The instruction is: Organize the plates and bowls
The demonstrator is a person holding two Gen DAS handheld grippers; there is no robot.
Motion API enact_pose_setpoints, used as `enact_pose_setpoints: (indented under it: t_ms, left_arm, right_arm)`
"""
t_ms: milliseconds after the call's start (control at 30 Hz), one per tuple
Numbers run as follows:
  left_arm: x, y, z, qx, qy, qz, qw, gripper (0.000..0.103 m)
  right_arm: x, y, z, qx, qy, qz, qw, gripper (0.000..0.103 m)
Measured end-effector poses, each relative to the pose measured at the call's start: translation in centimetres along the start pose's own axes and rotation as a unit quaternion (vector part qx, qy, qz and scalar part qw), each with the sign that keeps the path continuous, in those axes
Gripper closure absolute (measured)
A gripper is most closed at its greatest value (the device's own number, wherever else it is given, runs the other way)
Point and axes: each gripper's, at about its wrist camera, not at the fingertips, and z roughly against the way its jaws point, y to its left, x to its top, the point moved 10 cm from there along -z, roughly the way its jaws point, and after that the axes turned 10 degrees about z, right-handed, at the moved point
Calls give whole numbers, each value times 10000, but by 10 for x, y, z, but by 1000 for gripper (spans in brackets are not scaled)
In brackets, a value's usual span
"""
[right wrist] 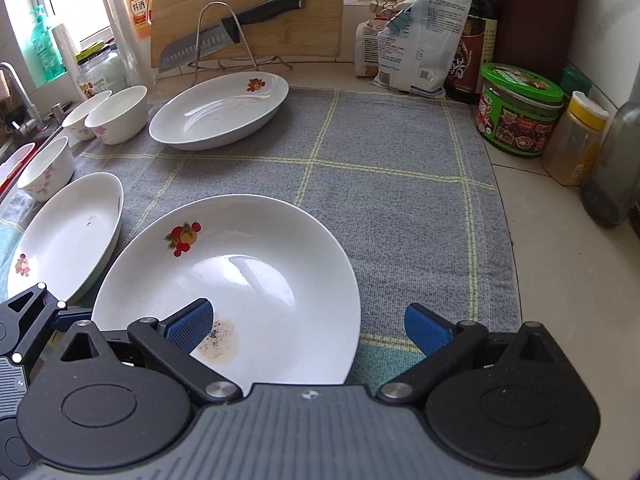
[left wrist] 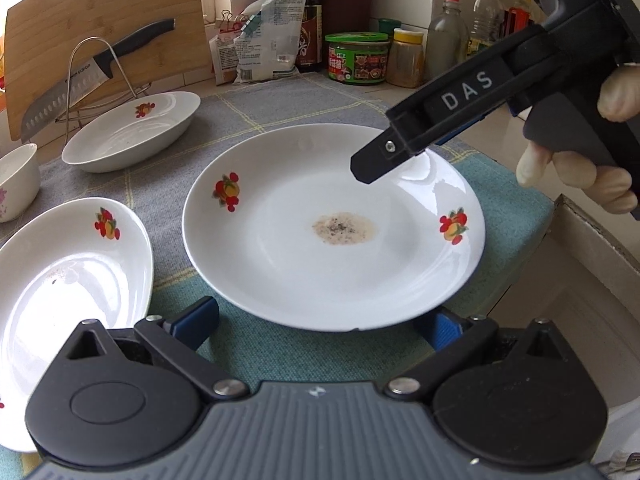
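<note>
A round white plate (left wrist: 332, 248) with fruit prints and a brown stain lies on the grey cloth; it also shows in the right wrist view (right wrist: 256, 276). My left gripper (left wrist: 320, 324) is open at the plate's near rim, one finger on each side. My right gripper (right wrist: 308, 326) is open over the plate's right rim, with its left pad (right wrist: 192, 322) above the plate's inside. It shows as a black arm (left wrist: 440, 120) in the left wrist view. Two oval white dishes (right wrist: 220, 110) (right wrist: 68, 236) lie to the left. Small white bowls (right wrist: 118, 114) (right wrist: 46, 168) stand at the far left.
A grey checked cloth (right wrist: 400, 208) covers the counter. A knife (right wrist: 216, 36) rests on a wire rack against a wooden board (right wrist: 248, 0). Jars (right wrist: 520, 110), bottles (right wrist: 476, 40) and a bag (right wrist: 420, 40) line the back and right. A sink tap (right wrist: 16, 92) stands at the far left.
</note>
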Motion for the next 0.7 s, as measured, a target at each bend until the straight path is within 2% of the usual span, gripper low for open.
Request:
enact_pose_setpoints:
  t_ms: [167, 333, 700]
  left_arm:
    - [0, 0, 0, -16, -64, -8, 10000, 0]
    - [-2, -1, 2, -59, -285, -89, 9995, 0]
    - [-1, -1, 3, -38, -266, -50, 9996, 0]
  right_arm:
    - [1, 2, -10, 386, 67, 96, 9992, 0]
    - [1, 6, -17, 650, 177, 252, 9974, 0]
    - [2, -3, -25, 1183, 309, -78, 9925, 0]
